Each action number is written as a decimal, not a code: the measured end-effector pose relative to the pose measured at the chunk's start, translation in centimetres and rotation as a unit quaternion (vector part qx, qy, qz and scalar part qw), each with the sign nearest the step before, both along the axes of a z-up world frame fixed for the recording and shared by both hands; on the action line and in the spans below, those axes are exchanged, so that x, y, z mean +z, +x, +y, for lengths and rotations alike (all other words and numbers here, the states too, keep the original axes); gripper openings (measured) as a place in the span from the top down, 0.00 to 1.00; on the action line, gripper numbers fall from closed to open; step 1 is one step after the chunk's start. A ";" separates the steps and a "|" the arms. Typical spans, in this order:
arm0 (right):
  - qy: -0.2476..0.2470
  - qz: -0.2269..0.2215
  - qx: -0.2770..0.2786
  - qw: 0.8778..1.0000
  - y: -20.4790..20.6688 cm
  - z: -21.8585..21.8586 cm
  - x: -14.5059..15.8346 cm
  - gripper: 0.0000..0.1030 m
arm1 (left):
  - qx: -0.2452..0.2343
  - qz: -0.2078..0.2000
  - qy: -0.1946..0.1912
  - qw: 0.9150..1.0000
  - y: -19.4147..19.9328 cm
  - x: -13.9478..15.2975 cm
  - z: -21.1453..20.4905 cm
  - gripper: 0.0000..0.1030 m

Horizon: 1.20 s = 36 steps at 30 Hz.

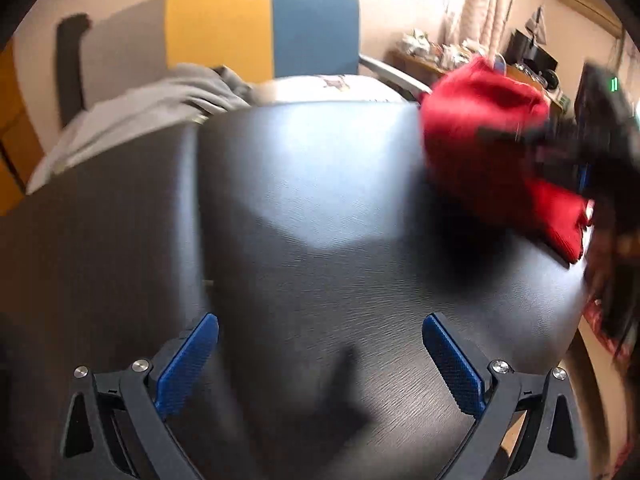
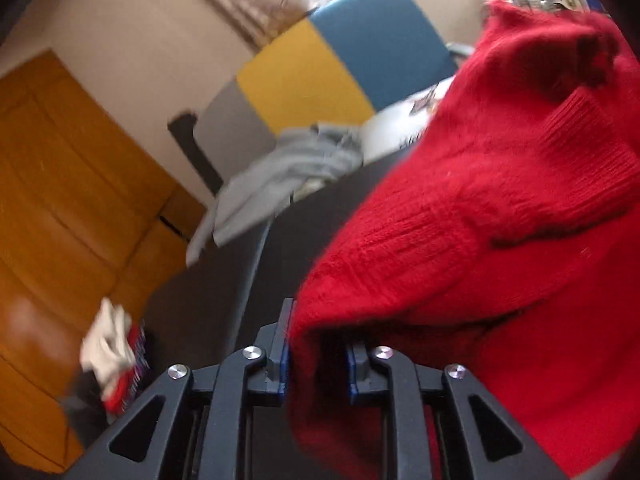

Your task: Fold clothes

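— How far along am I with the folding?

— Early, I judge. My right gripper [image 2: 318, 354] has its blue pads pinched tight on a fold of the fuzzy red knitted sweater [image 2: 480, 220], which hangs bunched from the tongs, one end trailing on the right edge of the dark textured tabletop [image 1: 320, 200]. Nothing looks folded yet; a crumpled grey garment [image 1: 160, 104] waits at the far edge.

— And my left gripper [image 1: 320, 360]?

— Spread wide, holding nothing, hovering over bare tabletop.

— Which way does the sweater run?

— It's too crumpled and blurred to give a long axis; it drapes from up at the right gripper down towards the table.
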State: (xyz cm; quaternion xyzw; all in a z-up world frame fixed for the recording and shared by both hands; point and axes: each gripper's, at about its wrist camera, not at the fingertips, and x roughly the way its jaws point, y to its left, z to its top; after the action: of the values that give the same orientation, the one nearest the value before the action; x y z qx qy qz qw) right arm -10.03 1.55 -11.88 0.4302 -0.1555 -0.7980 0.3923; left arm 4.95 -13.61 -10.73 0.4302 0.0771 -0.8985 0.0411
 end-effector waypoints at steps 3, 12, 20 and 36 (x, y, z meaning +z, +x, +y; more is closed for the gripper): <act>0.015 -0.011 0.015 1.000 4.5 -2.2 -1.6 0.73 | 0.000 0.018 0.007 1.000 1.6 1.4 -0.9 0.00; 0.047 -0.034 -0.018 0.998 13.4 1.7 -4.1 0.73 | -0.076 0.057 -0.010 0.995 -0.8 4.6 1.6 0.00; 0.066 -0.055 -0.141 0.986 13.0 10.3 -5.2 0.71 | -0.113 0.019 -0.020 0.993 -9.2 3.0 6.1 0.00; -0.051 -0.123 -0.314 0.940 1.1 17.2 -8.9 0.82 | -0.065 -0.045 0.088 0.993 -15.2 -2.0 5.0 0.84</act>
State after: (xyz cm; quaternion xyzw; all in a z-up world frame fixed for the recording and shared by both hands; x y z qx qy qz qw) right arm -8.97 18.78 -20.83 0.4333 -0.3706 -0.8126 0.1209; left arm -10.20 -8.61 -12.76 0.4765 0.1256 -0.8686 -0.0519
